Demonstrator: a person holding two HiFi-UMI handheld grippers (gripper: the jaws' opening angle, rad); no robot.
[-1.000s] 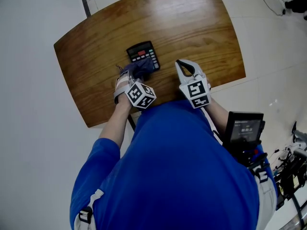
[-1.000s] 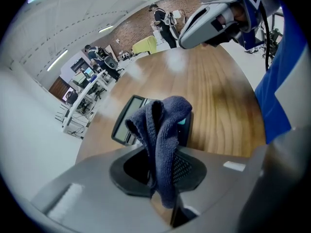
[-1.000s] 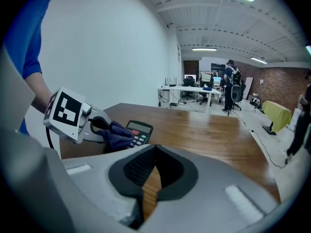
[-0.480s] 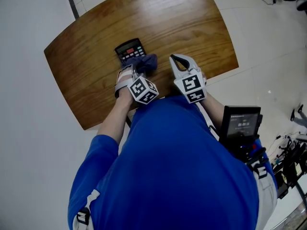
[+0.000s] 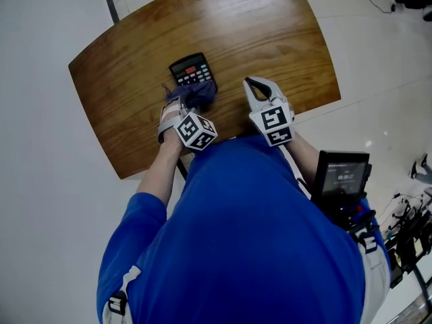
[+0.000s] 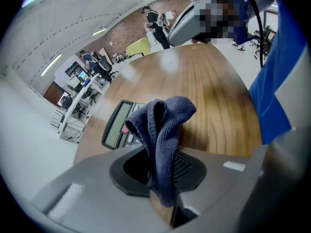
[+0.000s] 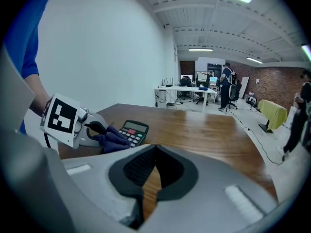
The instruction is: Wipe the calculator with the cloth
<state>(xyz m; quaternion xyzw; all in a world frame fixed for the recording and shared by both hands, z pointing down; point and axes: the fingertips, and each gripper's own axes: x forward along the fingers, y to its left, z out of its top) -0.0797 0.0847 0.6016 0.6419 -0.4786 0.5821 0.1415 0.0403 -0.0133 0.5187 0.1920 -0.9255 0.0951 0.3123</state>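
We had the left gripper (image 5: 183, 102) clamped on the cloth (image 6: 163, 125) at the calculator (image 5: 191, 68), the right gripper (image 5: 257, 86) closed on nothing. Unbraced, the calculator could slide under our wipe.

Open-plan office: desks (image 7: 181, 90), swivel chairs (image 7: 233, 92), brick wall (image 7: 266, 80).

The calculator (image 5: 192, 69) lies on the counter (image 5: 263, 25), left of the middle and closer to the near edge than the far one. The cloth (image 5: 201, 94) sits against the calculator's near end and overlaps it. It is pinched between the jaws of the left hand-held gripper (image 5: 182, 102), which reaches in from the near edge. The right hand-held gripper (image 5: 250, 82) is to the right of the cloth, also above the near edge. It is apart from the calculator, with its jaws together on nothing.
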